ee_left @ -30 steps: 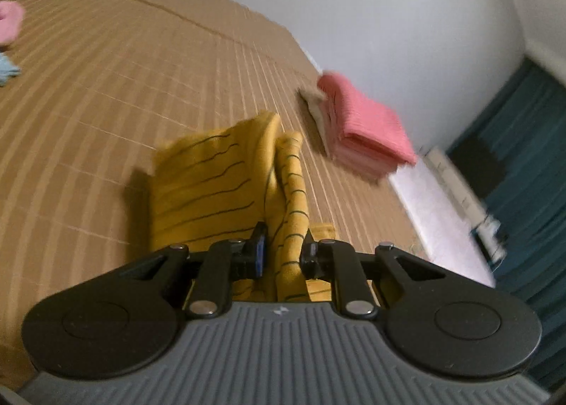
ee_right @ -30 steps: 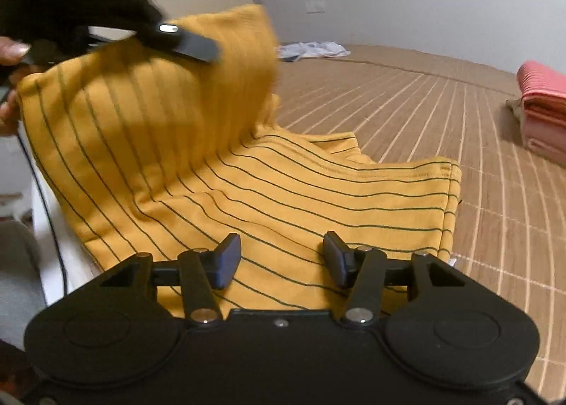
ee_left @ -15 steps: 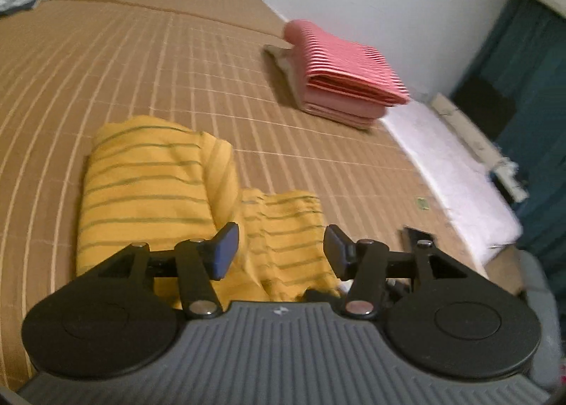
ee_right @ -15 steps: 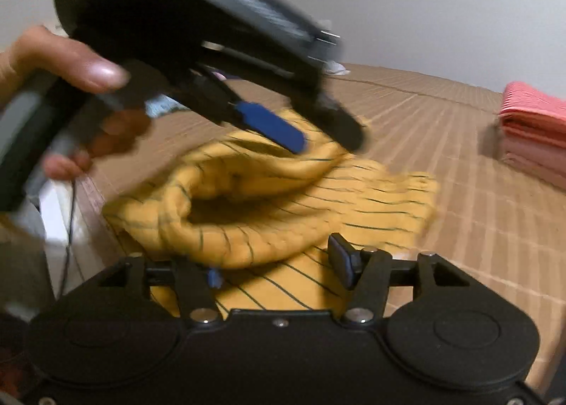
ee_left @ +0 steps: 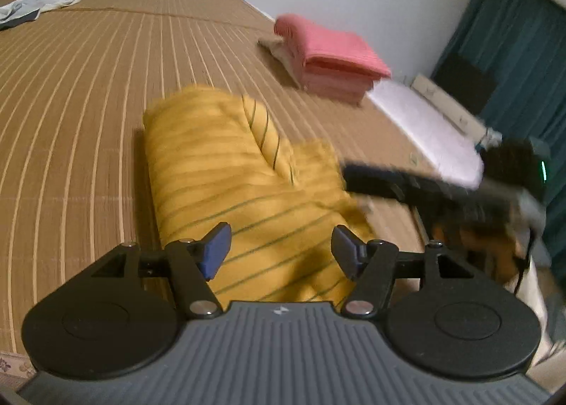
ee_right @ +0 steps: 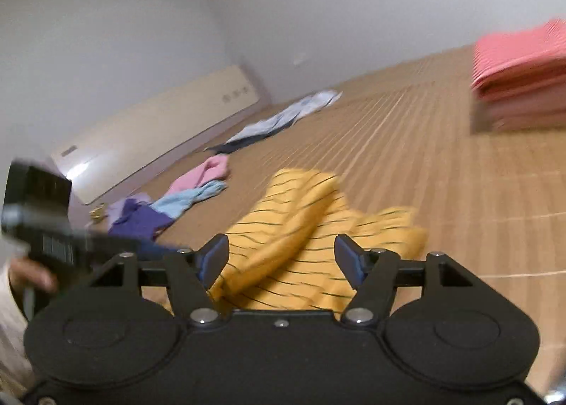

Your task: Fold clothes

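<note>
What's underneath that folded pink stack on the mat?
A beige-tan piece pokes out from under the folded pink stack on its far side, lying on the striped mat. How far it runs underneath, and anything else below, is covered by the stack.

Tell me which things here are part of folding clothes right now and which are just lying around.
In the job:
yellow striped shirt, released on the mat
left gripper, open
right gripper, open
pink folded stack

Lying about:
pink, blue and purple clothes, unfolded
pale garment
white mattress edge
</note>
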Demonstrator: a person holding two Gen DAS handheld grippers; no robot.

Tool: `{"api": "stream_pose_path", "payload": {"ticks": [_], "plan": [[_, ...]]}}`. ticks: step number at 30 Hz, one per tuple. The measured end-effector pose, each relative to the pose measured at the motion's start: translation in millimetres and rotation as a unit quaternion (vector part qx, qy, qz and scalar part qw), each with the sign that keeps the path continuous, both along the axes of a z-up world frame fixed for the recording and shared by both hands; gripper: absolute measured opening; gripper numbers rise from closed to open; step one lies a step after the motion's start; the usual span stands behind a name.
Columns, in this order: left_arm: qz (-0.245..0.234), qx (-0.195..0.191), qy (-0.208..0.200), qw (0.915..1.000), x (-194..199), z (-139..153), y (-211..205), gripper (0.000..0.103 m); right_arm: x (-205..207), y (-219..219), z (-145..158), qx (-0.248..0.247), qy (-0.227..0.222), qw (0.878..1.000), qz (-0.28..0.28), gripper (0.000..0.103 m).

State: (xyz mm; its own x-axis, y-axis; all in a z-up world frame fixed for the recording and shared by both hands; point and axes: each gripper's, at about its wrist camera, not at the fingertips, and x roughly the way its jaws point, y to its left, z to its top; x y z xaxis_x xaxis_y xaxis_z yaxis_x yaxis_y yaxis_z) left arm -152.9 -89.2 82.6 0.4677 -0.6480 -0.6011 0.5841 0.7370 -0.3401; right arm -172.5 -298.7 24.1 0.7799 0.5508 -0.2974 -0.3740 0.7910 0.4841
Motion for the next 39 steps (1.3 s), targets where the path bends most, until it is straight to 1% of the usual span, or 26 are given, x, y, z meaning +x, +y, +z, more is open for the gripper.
{"api": "stream_pose_path", "payload": {"ticks": [2,3,5,7,9,10,11,12,13,15,16,18,19,20,22,23,25,26,27,28,30,31,32,34,37,39], "plan": [[-0.015,0.027,-0.016,0.9994,-5.3,-7.5,-9.3,0.07,22.9,11.4,-4.1,0.008,0.021,1.0,0.004,0.069],[-0.023,0.029,-0.018,0.9992,-5.3,-10.8,-13.5,0.074,32.7,14.5,-6.1,0.009,0.029,1.0,0.001,0.07],[-0.032,0.034,-0.02,0.9987,-7.6,-16.3,-16.8,0.074,54.3,17.1,-11.1,0.013,0.052,0.999,-0.006,0.07],[-0.042,0.045,-0.032,0.9976,-12.1,-19.9,-17.5,0.075,79.1,18.1,-22.3,0.023,0.072,0.997,-0.012,0.069],[-0.05,0.045,-0.036,0.9971,-15.0,-22.4,-16.4,0.077,90.8,22.8,-28.9,0.025,0.075,0.997,-0.005,0.065],[-0.052,0.042,-0.037,0.9971,-15.4,-23.1,-15.8,0.078,90.5,26.5,-32.2,0.024,0.075,0.997,0.0,0.059],[-0.054,0.04,-0.037,0.997,-15.1,-22.3,-15.3,0.078,90.6,30.3,-35.1,0.022,0.074,0.997,0.005,0.042],[-0.057,0.037,-0.036,0.997,-16.9,-19.7,-11.6,0.078,91.2,34.4,-37.1,0.016,0.068,0.998,0.01,0.031],[-0.059,0.03,-0.035,0.9972,-18.4,-16.2,-7.3,0.078,89.2,37.0,-37.0,0.01,0.055,0.998,0.012,0.011],[-0.061,0.001,-0.031,0.9977,-20.1,-6.5,3.7,0.078,78.0,33.5,-30.8,0.026,0.028,0.999,0.01,0.011],[-0.061,-0.012,-0.031,0.9976,-21.9,-1.3,9.9,0.078,70.1,26.6,-26.5,0.056,0.015,0.998,0.01,0.01],[-0.063,-0.019,-0.036,0.9972,-25.0,5.5,16.1,0.078,52.0,11.5,-14.9,0.105,-0.007,0.994,0.012,0.01],[-0.065,-0.021,-0.036,0.997,-25.5,6.5,16.3,0.078,43.5,5.7,-9.7,0.108,-0.013,0.994,0.01,0.01],[-0.071,-0.025,-0.029,0.9968,-25.6,4.9,15.1,0.078,37.7,1.2,-7.3,0.098,-0.012,0.995,0.002,0.01],[-0.087,-0.027,-0.011,0.9958,-24.8,-2.0,6.9,0.078,33.2,-3.9,-10.0,0.055,0.013,0.998,-0.027,0.011],[-0.094,-0.018,-0.009,0.9953,-25.0,-6.4,0.6,0.078,35.3,-2.3,-14.4,0.025,0.027,0.998,-0.042,0.011],[-0.108,0.002,-0.006,0.9941,-25.5,-15.8,-12.0,0.078,40.0,2.5,-25.3,-0.015,0.047,0.997,-0.064,0.012],[-0.111,0.015,-0.003,0.9937,-25.7,-21.2,-16.8,0.078,44.1,6.3,-31.3,-0.032,0.056,0.996,-0.068,0.017],[-0.111,0.021,-0.002,0.9936,-25.6,-25.4,-18.5,0.078,46.2,8.7,-36.1,-0.047,0.063,0.994,-0.072,0.021],[-0.111,0.024,-0.002,0.9936,-25.2,-28.9,-19.0,0.078,43.8,8.7,-37.8,-0.052,0.064,0.994,-0.076,0.025],[-0.108,0.024,-0.005,0.9939,-24.5,-33.6,-18.4,0.078,39.7,10.6,-36.3,-0.046,0.06,0.994,-0.083,0.042],[-0.108,0.022,-0.005,0.9939,-21.8,-34.7,-19.3,0.079,36.9,11.7,-34.7,-0.054,0.063,0.993,-0.089,0.059],[-0.108,0.02,-0.004,0.994,-15.7,-36.9,-24.4,0.079,33.2,12.1,-33.2,-0.061,0.067,0.991,-0.094,0.065],[-0.11,0.02,-0.005,0.9937,-12.9,-38.3,-28.2,0.079,23.3,12.5,-34.0,-0.061,0.075,0.991,-0.09,0.068],[-0.118,0.023,-0.009,0.9927,-17.3,-38.8,-27.4,0.082,18.4,16.6,-39.9,-0.028,0.082,0.994,-0.064,0.069],[-0.121,0.028,-0.012,0.9922,-18.8,-40.1,-29.0,0.082,20.6,17.6,-40.6,-0.022,0.085,0.994,-0.071,0.069]]}}
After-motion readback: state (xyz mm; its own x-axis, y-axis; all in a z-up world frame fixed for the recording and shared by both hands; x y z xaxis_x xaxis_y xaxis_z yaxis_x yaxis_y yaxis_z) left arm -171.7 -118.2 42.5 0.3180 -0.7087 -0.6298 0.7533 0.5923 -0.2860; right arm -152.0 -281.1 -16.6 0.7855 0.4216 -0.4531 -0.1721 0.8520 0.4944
